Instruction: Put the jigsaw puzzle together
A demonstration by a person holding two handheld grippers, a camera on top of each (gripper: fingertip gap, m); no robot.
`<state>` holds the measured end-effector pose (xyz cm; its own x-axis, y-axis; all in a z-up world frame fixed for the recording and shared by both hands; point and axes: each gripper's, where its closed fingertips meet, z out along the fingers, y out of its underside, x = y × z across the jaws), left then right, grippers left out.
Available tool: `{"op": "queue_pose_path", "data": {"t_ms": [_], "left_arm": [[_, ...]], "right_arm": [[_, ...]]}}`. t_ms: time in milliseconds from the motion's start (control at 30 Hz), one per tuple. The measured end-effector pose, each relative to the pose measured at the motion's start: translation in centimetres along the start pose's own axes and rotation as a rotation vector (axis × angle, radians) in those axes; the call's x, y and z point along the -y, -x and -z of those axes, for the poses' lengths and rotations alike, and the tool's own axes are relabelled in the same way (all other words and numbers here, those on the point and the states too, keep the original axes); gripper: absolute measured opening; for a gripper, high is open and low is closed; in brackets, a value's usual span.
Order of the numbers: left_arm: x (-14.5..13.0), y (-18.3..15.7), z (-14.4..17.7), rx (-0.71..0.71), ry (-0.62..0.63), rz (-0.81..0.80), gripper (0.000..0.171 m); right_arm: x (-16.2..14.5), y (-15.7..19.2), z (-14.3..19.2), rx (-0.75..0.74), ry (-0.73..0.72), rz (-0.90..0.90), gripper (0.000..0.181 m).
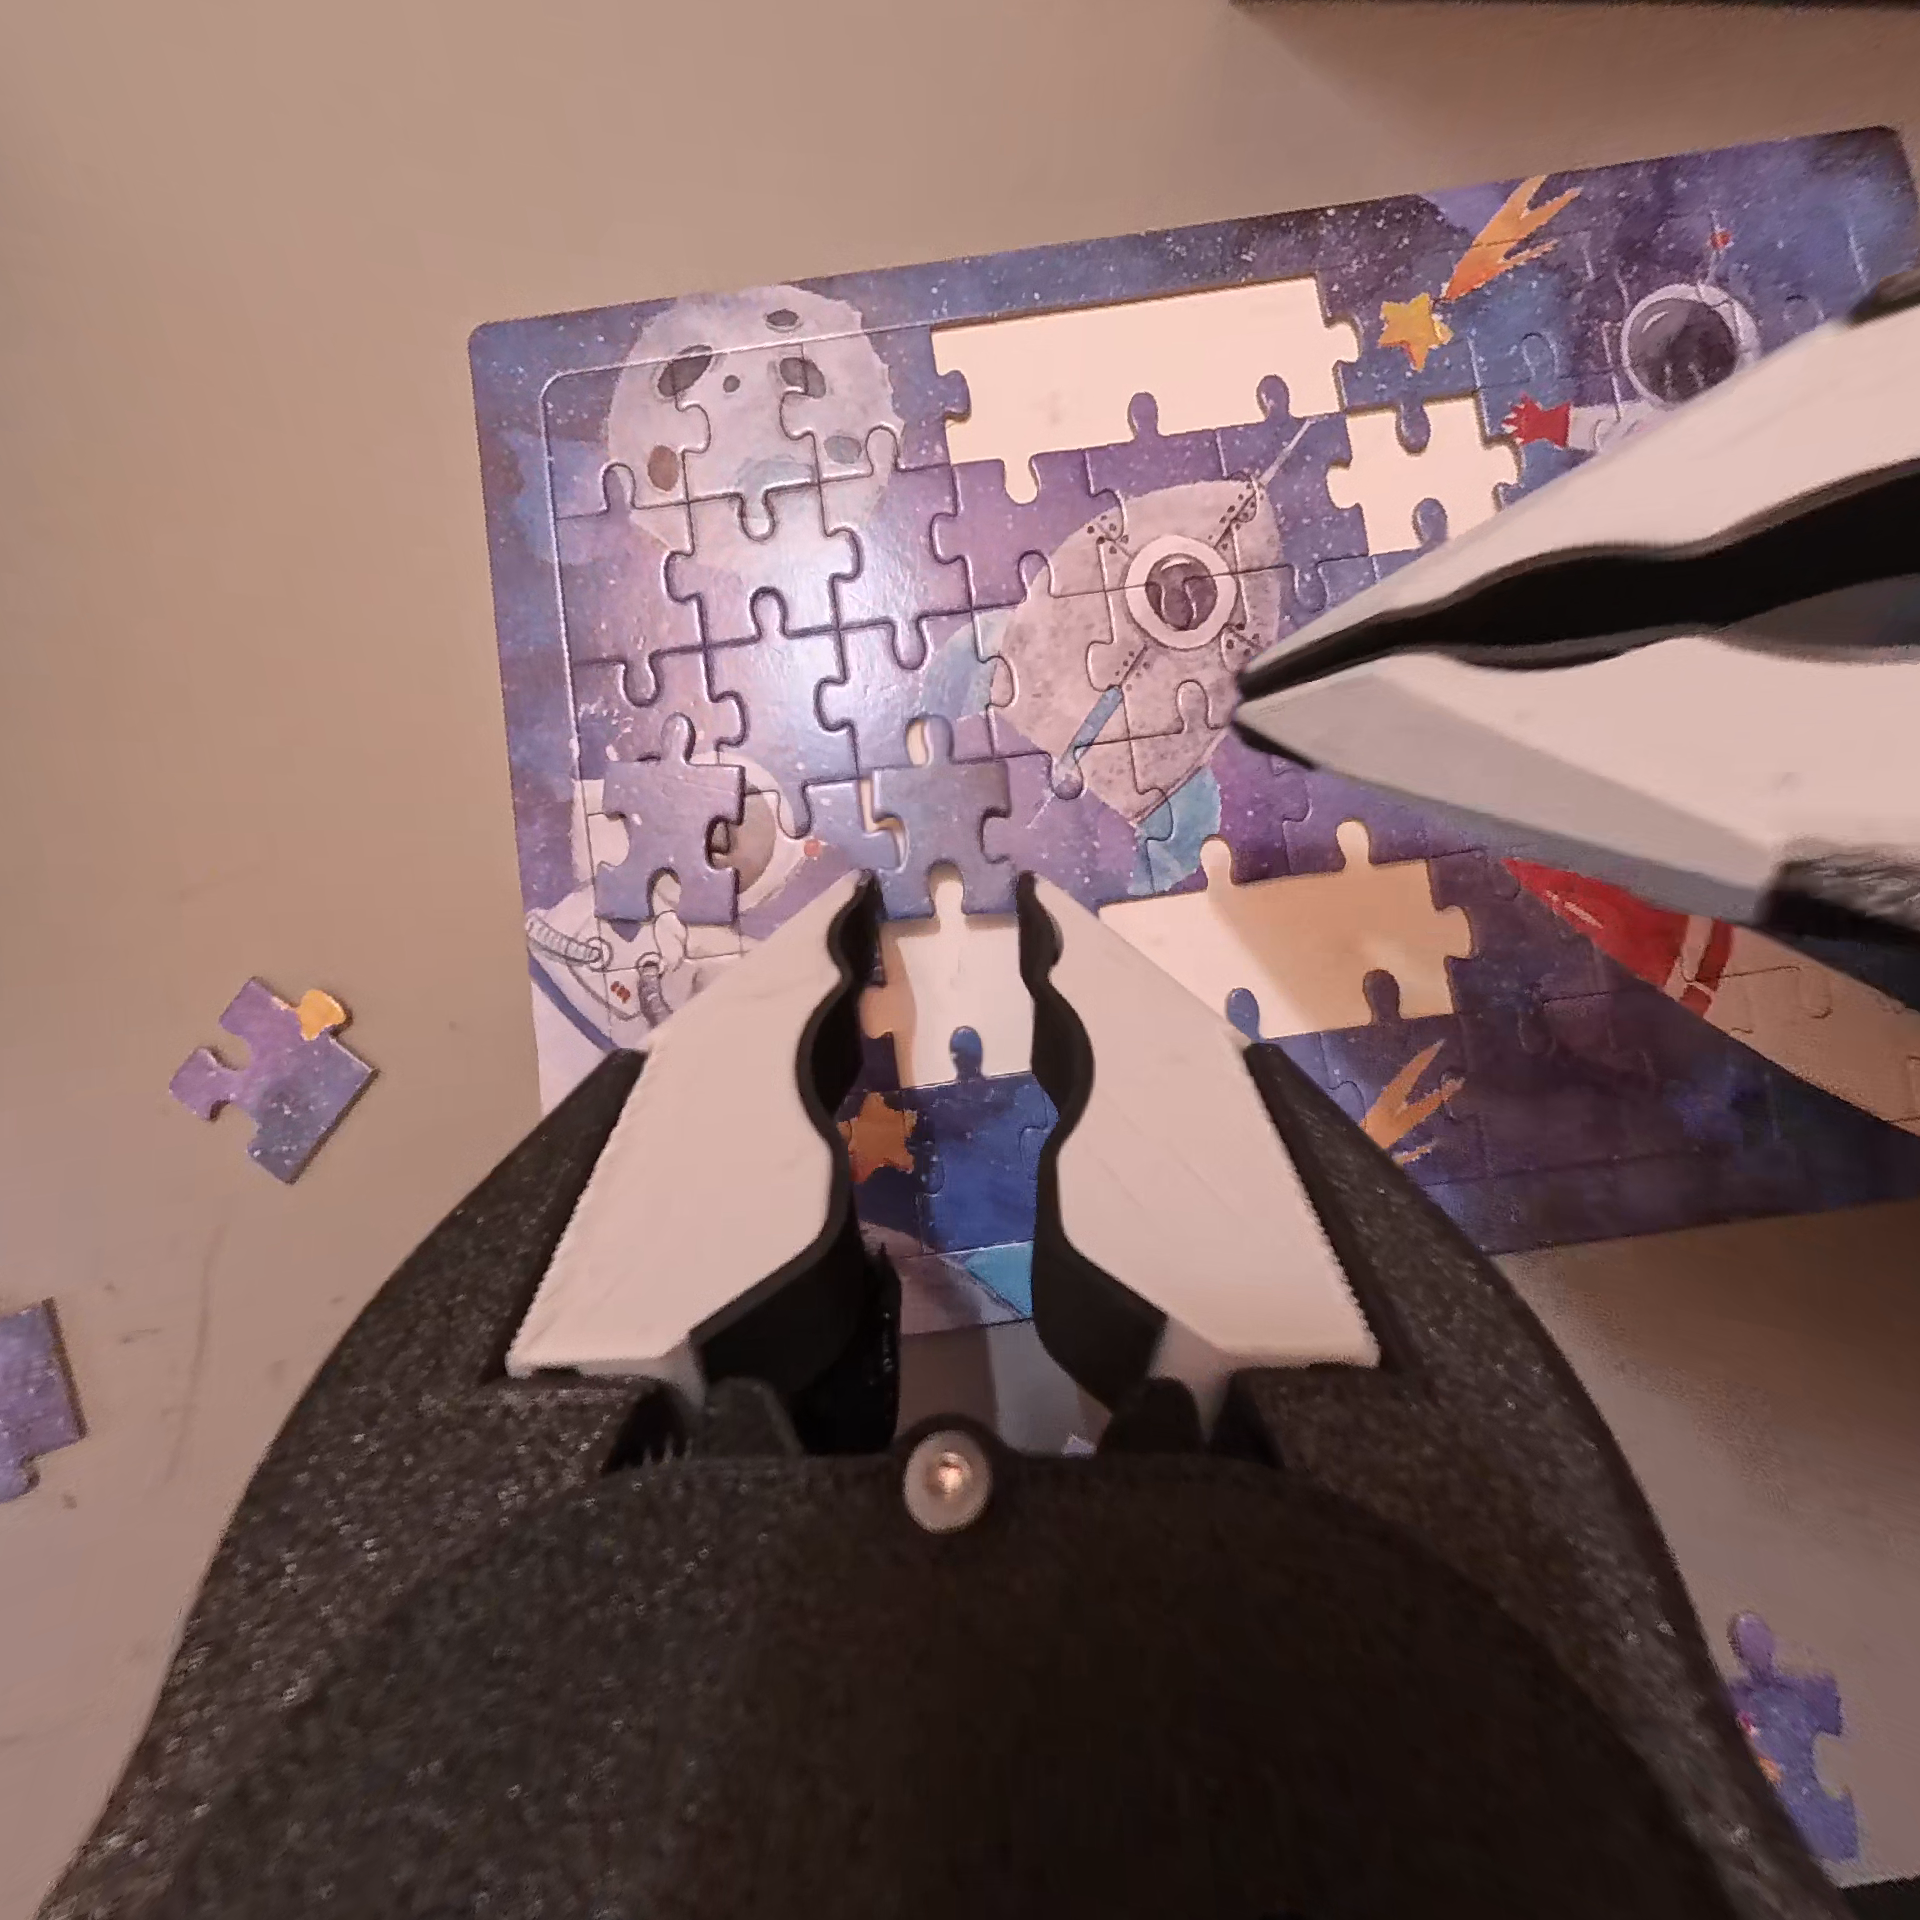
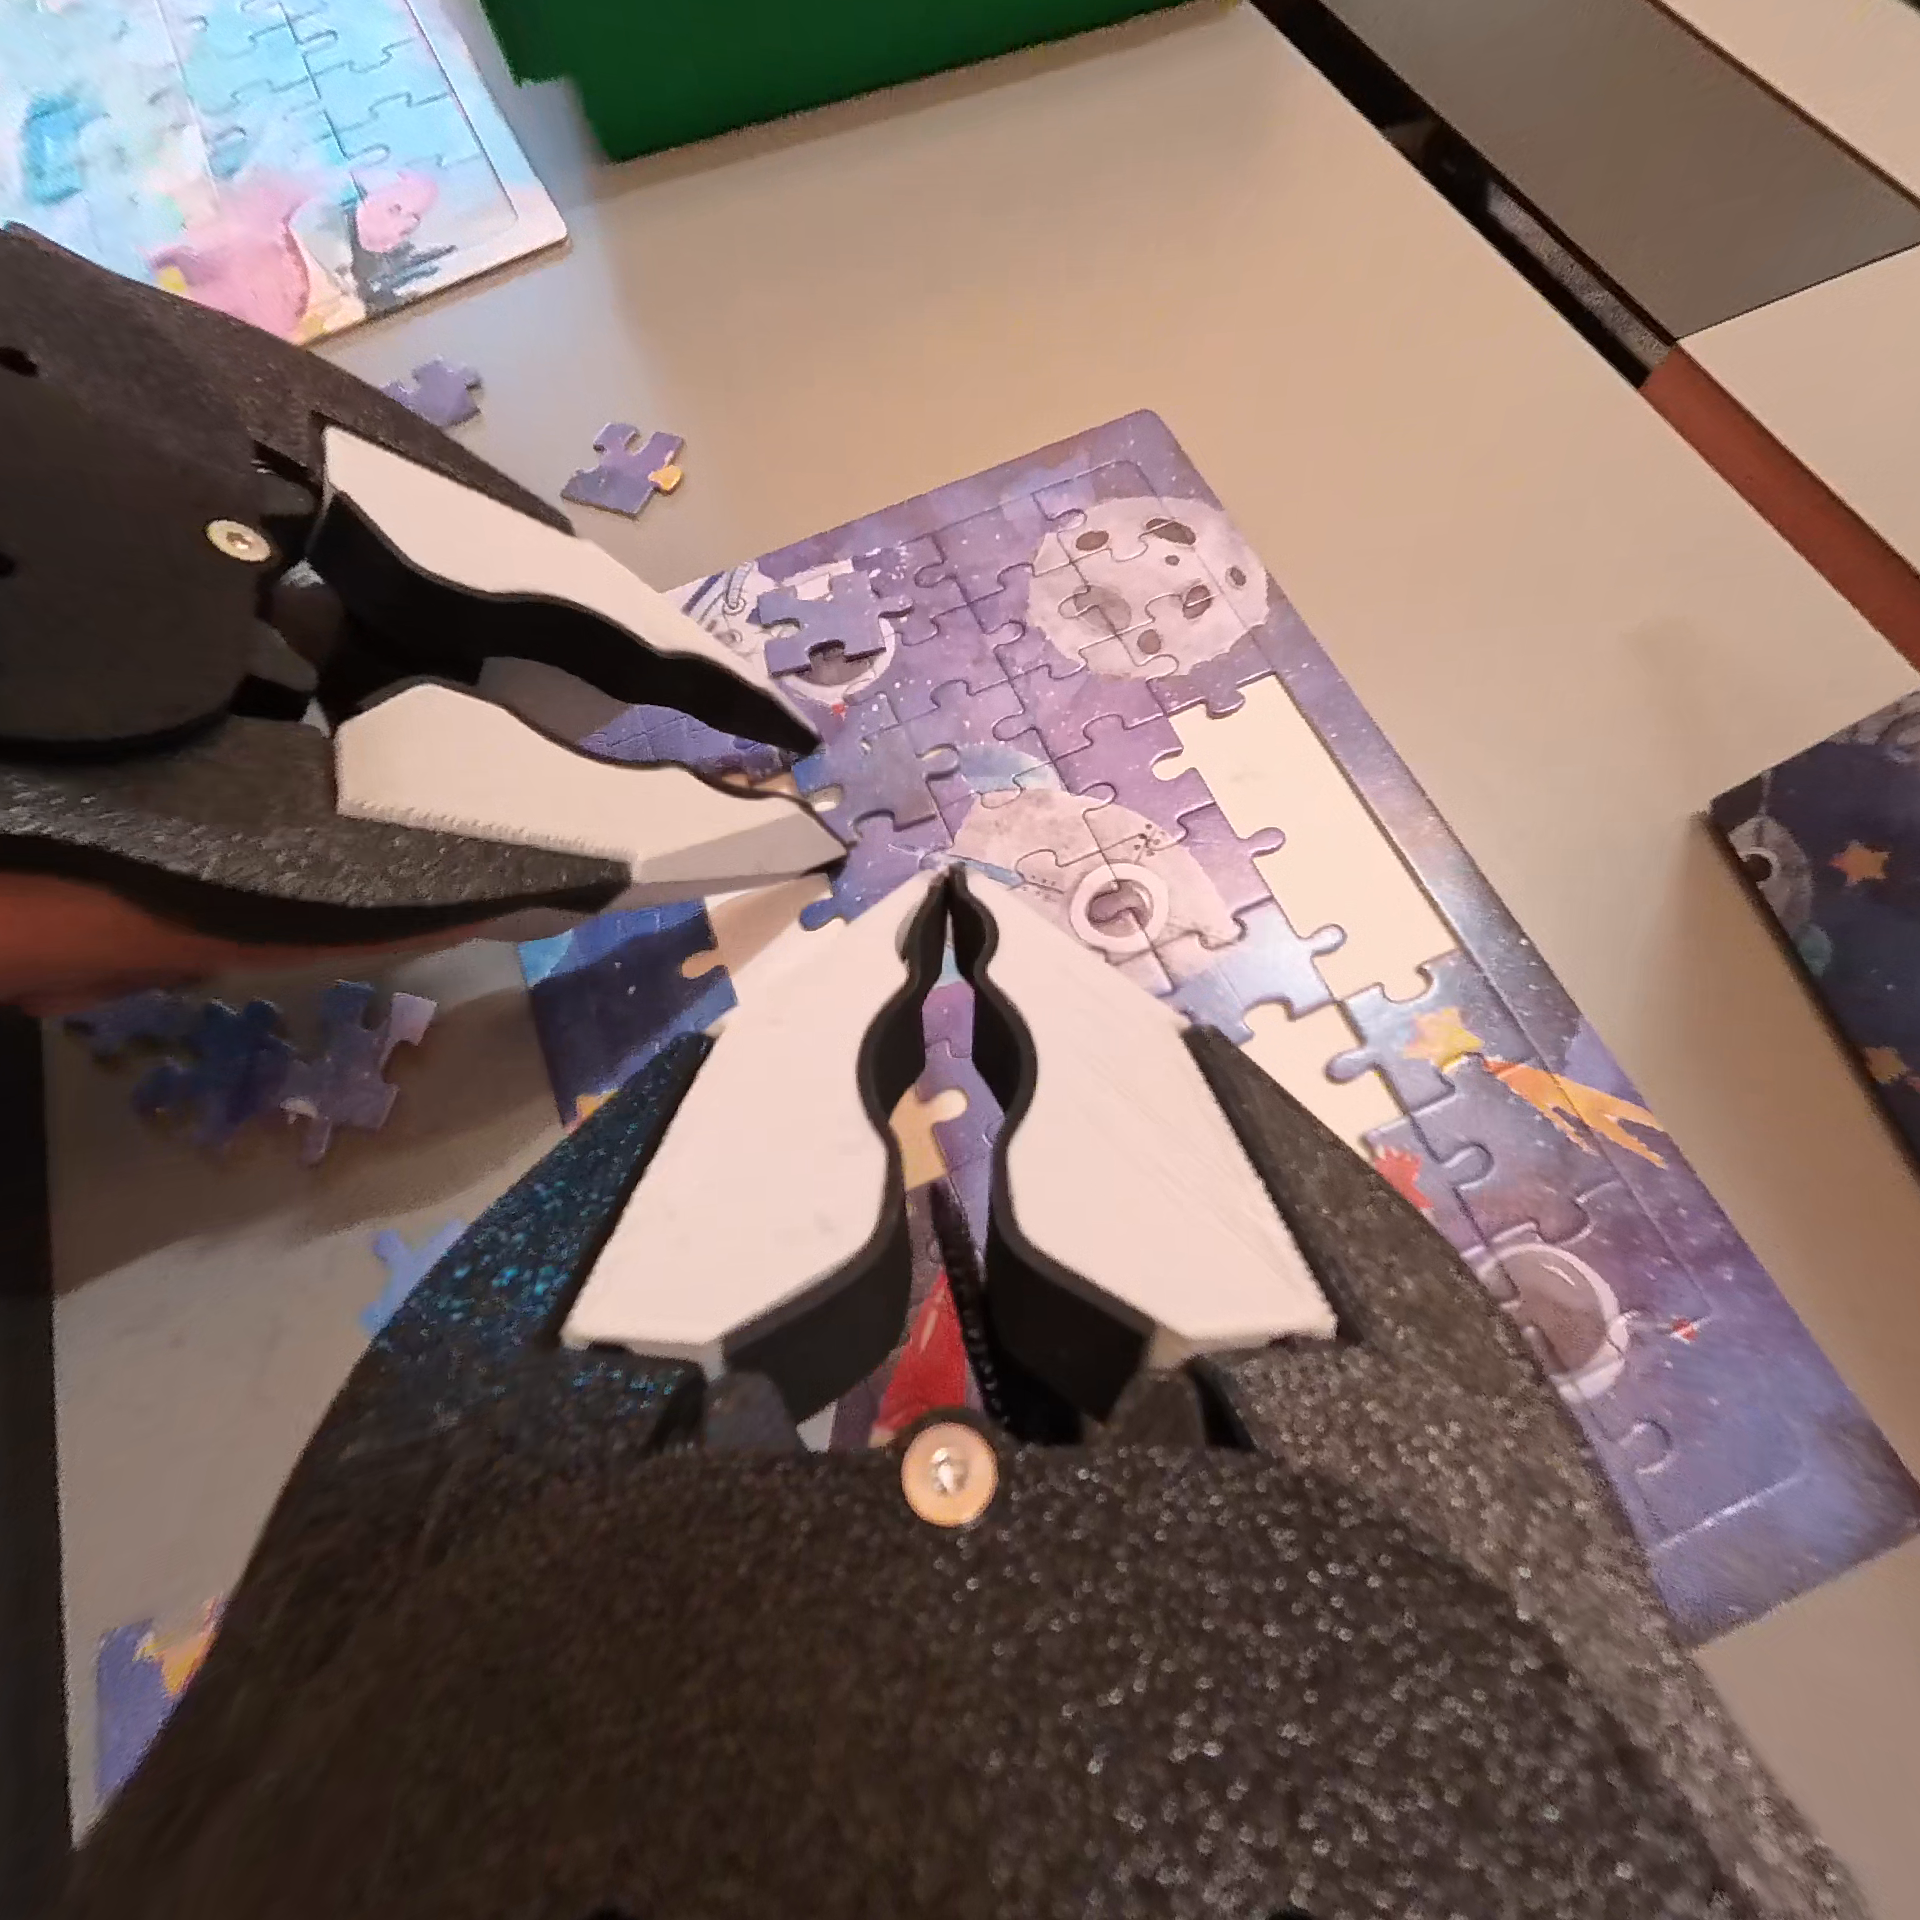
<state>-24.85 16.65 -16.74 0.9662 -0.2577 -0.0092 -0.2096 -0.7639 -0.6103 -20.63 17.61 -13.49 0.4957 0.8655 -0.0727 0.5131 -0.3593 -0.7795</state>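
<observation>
Beige worktop [image 1: 260, 520] held a mostly done puzzle [image 1: 790, 582]; white gaps remained. Left hand-held gripper [image 1: 943, 883] sat apart around a piece [image 1: 940, 831]; right hand-held gripper [image 2: 951, 878] was together, empty.

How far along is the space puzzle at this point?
Most of the puzzle board is filled: the moon and the rocket areas are locked together. In hand: the open left gripper brackets a purple piece sitting crooked, not yet seated; the right gripper is shut and holds nothing. Left: several bare gaps, one loose piece lying on the board, and spare pieces on the table.
</observation>
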Motion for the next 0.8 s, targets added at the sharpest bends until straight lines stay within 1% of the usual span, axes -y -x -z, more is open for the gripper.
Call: {"op": "queue_pose_path", "data": {"t_ms": [167, 367, 633, 800], "left_arm": [[-0.1, 0.0, 0.1, 0.003, -0.005, 0.006, 0.027], [0.0, 0.0, 0.3, -0.009, -0.017, 0.012, 0.027], [-0.5, 0.1, 0.4, -0.031, -0.018, 0.021, 0.026], [-0.5, -0.1, 0.3, -0.046, -0.017, 0.012, 0.024]], "right_arm": [[-0.4, 0.2, -2.1, -0.025, 0.031, -0.002, 0.0], [-0.3, 0.4, -4.4, 0.002, 0.063, 0.007, 0.0], [0.0, 0.8, -5.4, 0.0, 0.078, 0.064, 0.0], [-0.1, 0.6, -5.2, -0.021, 0.095, 0.089, 0.0]]}}
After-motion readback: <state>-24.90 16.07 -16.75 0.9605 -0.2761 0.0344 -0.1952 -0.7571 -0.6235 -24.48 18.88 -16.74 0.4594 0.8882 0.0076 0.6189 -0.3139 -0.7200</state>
